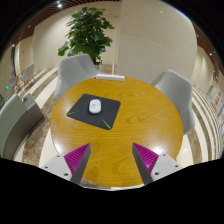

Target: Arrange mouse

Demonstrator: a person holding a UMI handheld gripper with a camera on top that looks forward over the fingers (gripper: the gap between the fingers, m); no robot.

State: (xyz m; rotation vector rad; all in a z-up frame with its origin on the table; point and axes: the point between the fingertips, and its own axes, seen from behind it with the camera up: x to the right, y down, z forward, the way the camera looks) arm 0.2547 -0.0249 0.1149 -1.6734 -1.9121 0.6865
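Observation:
A white mouse (95,104) lies on a dark mouse mat (94,109) on a round wooden table (130,135), on its far left part. My gripper (112,158) hangs above the table's near edge, well short of the mouse. Its fingers (78,160) with magenta pads stand wide apart and nothing is between them.
Several grey chairs stand around the table: one beyond it (75,72), one at the right (178,95), one at the left (17,122). A white sheet (112,76) lies at the table's far edge. A large green plant (86,32) stands behind.

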